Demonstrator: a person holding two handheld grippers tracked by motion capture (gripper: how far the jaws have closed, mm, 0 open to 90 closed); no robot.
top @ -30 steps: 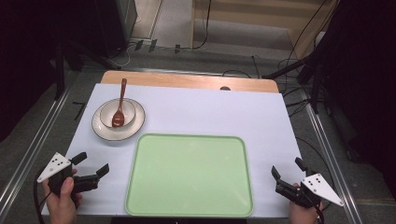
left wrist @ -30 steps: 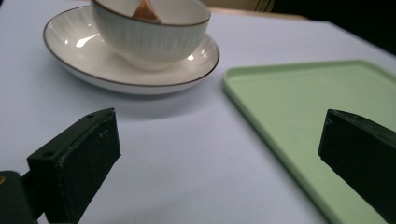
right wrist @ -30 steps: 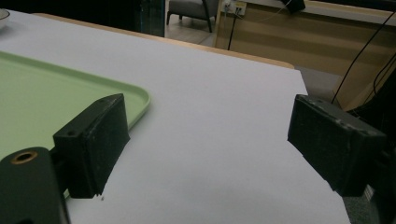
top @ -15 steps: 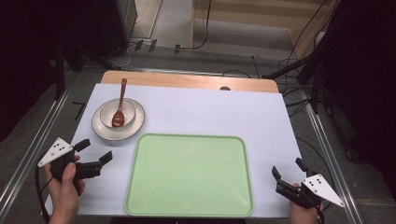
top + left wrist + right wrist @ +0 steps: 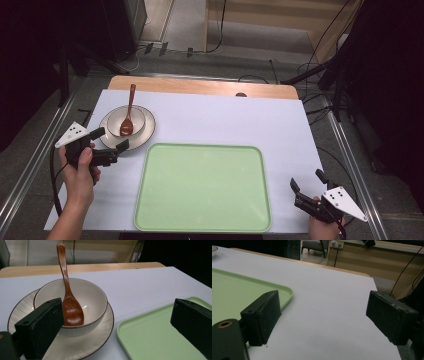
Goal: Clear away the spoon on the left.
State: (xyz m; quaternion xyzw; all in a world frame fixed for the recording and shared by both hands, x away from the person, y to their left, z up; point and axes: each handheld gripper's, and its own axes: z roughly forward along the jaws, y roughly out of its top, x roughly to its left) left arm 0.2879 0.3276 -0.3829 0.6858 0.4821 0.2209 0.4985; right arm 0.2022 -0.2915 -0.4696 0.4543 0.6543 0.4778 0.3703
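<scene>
The left hand-held gripper (image 5: 111, 141) has moved up to the plate (image 5: 145, 131) holding bowl (image 5: 135, 116) and spoon (image 5: 128, 113), jaws apart, seemingly to grasp; the right hand-held gripper (image 5: 306, 186) waits open.

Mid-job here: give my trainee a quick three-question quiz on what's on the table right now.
1. True or false: the wooden spoon rests with its scoop inside the bowl.
2. What does the bowl stand on?
3. Which gripper is nearer the bowl: A) left gripper B) right gripper?

Key:
1. True; its handle leans over the rim.
2. A plate, beside the green tray.
3. A; its jaws are open and hold nothing.
</scene>
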